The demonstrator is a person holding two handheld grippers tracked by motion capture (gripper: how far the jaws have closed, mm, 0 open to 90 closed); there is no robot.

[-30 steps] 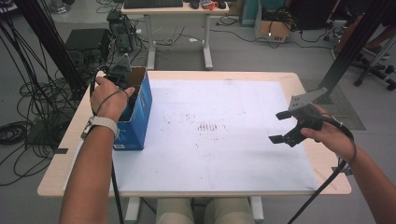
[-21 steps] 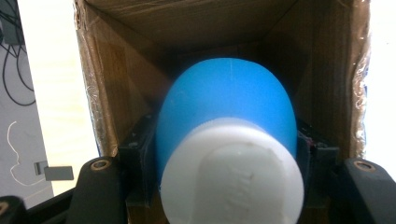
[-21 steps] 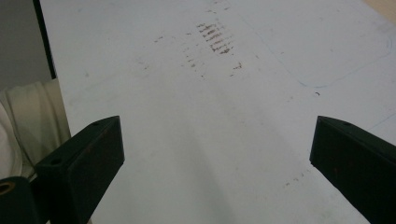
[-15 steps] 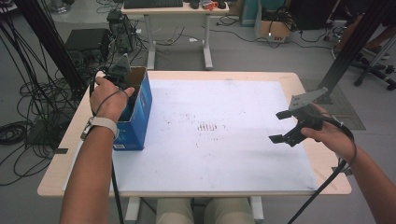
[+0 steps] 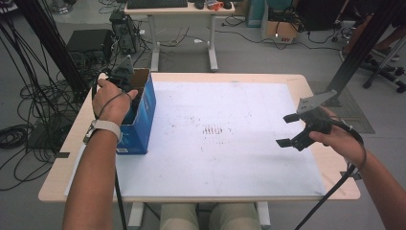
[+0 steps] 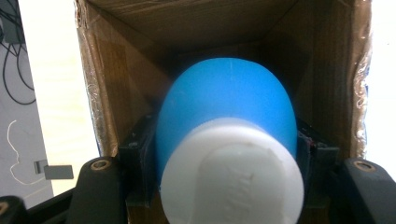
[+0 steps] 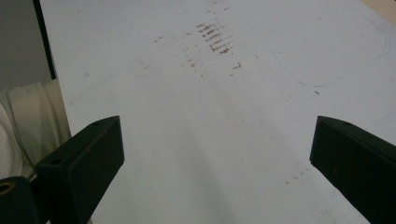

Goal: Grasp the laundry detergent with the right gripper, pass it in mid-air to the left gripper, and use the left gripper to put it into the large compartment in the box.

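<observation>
Left gripper view shows a blue bottle (image 6: 226,112) with white cap (image 6: 232,175) clamped between the left gripper (image 6: 224,163) fingers, inside the cardboard box (image 5: 141,112); high view hides it (hand reaches down into box). Right gripper (image 5: 292,129) fingers wide apart, empty, hovering over the table (image 5: 230,158).

no readable text, labels or numbers
</observation>
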